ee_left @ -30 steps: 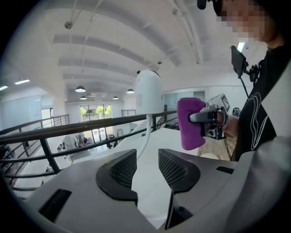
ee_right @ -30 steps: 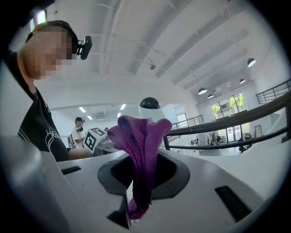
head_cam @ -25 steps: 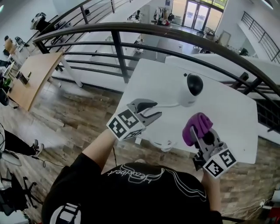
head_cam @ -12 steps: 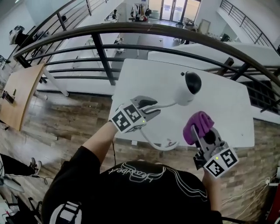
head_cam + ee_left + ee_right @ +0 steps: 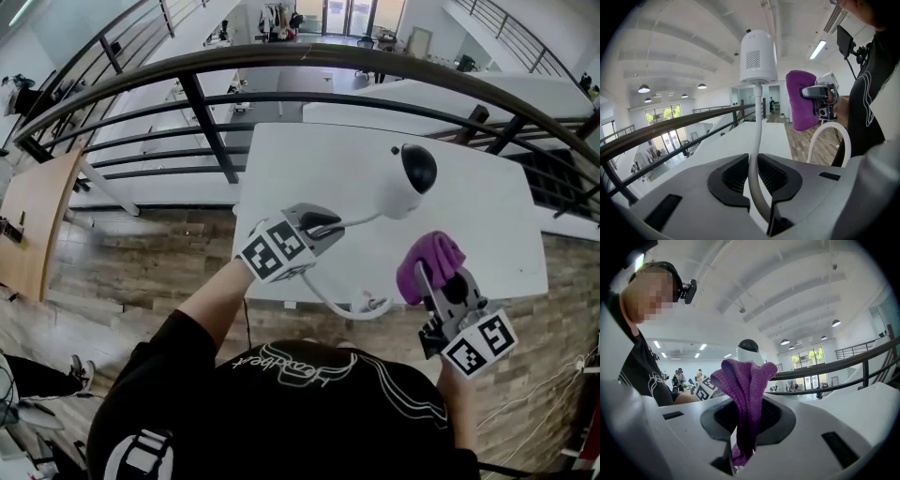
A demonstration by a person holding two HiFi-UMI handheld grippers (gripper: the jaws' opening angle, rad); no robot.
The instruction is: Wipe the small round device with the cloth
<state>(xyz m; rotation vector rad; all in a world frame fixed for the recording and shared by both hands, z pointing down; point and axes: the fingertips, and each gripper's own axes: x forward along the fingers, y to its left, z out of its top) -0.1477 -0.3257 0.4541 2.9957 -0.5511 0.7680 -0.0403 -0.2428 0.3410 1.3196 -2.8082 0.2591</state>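
The small round device (image 5: 408,183) is white with a black dome and sits over the white table (image 5: 309,169). Its white cable (image 5: 356,222) runs back into my left gripper (image 5: 323,225). In the left gripper view the cable (image 5: 755,140) passes between the pads, the jaws are closing on it, and the device (image 5: 758,56) stands up ahead. My right gripper (image 5: 441,277) is shut on a bunched purple cloth (image 5: 427,262), below and to the right of the device. In the right gripper view the cloth (image 5: 745,390) sticks up from the jaws, with the device (image 5: 748,350) just behind it.
A dark curved railing (image 5: 187,84) runs past the table's far side, with a drop to a lower floor beyond. A loop of the cable (image 5: 342,309) hangs off the table's near edge. Wooden floor lies on both sides of the table.
The left gripper's jaws have narrowed around the cable. The head view has shifted a little to the left. The right gripper still holds the cloth in much the same place.
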